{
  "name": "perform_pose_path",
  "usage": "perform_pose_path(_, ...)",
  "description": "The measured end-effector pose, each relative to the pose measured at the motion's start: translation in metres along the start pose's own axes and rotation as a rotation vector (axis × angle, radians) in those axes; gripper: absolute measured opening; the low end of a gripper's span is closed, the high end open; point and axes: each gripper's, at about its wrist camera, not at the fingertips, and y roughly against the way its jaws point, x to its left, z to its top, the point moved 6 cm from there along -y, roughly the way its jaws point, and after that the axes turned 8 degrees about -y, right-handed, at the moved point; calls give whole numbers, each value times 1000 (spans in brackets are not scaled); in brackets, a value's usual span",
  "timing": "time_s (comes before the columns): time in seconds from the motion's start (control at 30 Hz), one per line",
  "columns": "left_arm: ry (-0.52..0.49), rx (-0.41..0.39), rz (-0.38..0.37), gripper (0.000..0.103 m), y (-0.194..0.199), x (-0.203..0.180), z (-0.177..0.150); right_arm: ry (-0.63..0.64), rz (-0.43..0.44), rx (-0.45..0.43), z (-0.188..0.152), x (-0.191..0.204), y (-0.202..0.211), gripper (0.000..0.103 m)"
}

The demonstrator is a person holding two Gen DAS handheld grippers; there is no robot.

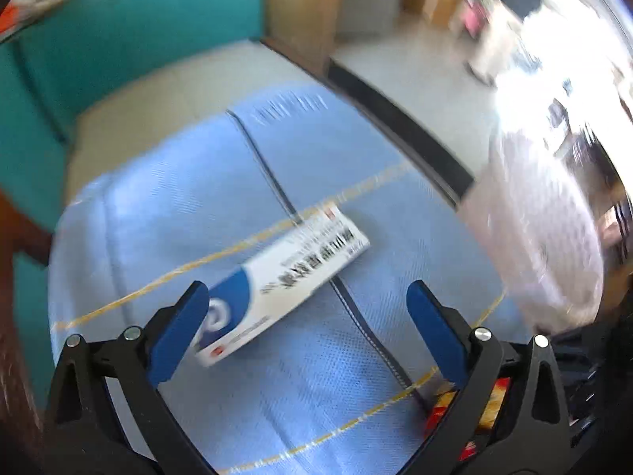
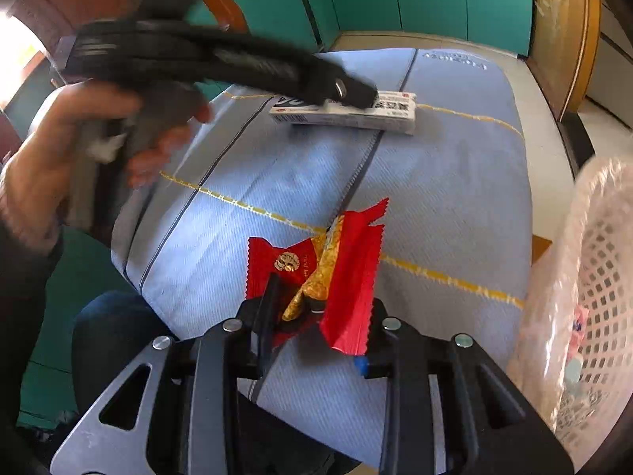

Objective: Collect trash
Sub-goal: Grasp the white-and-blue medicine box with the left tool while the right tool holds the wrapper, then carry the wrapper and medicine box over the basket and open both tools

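A white and blue carton [image 1: 283, 281] lies flat on the blue cloth [image 1: 190, 206]. My left gripper [image 1: 306, 308] is open, its blue fingers either side of the carton's near end. In the right wrist view the left gripper [image 2: 356, 93] sits over the carton [image 2: 391, 113]. My right gripper [image 2: 304, 308] is shut on a red and gold wrapper [image 2: 344, 261], held just above the cloth [image 2: 435, 182]. The wrapper also shows at the lower right of the left wrist view [image 1: 488, 399].
A white mesh basket lined with clear plastic [image 2: 593, 277] stands at the right edge of the cloth; it also shows in the left wrist view [image 1: 546, 229]. Teal cabinets [image 2: 415, 0] stand behind. My knees sit below the near edge.
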Motion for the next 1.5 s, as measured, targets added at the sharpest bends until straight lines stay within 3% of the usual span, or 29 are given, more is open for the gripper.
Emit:
perform_pose_path(0.1,-167,43,47,100,-16,-11,1,-32,22,-3,-2,-9,2,32)
perform_pose_path(0.17,-265,96,35,100,-29,-21,-4,-44,32,1,-2,-13,-1,32)
perform_pose_path(0.3,-374,111,84,101,-39,-28,-7,-66,43,7,2,-23,-7,32)
perform_pose_path(0.4,-293,136,48,101,-43,-20,-5,-72,43,0,6,-28,-7,32)
perform_pose_path(0.5,-271,112,29,95,-41,-16,-6,-83,41,-10,10,-34,-3,32)
perform_pose_path(0.6,-258,83,32,67,-32,-14,-8,-89,32,-25,14,-38,1,32)
perform_pose_path(0.63,-252,82,40,53,-30,-11,-9,-89,29,-30,15,-38,2,32)
perform_pose_path(0.73,-208,82,44,44,-21,-11,-14,-75,-9,-51,17,-37,4,30)
perform_pose_path(0.87,-176,31,85,42,-5,-10,-20,-60,-34,-64,18,-34,7,27)
perform_pose_path(1.07,-71,-46,302,40,37,-10,-45,-34,-94,-89,20,-34,18,25)
perform_pose_path(1.2,76,-104,446,40,71,-16,-63,-18,-129,-115,25,-32,26,24)
perform_pose_path(1.4,267,-204,511,40,111,-25,-85,14,-181,-186,39,-23,46,23)
perform_pose_path(1.5,315,-244,542,40,126,-33,-89,29,-196,-228,47,-17,61,23)
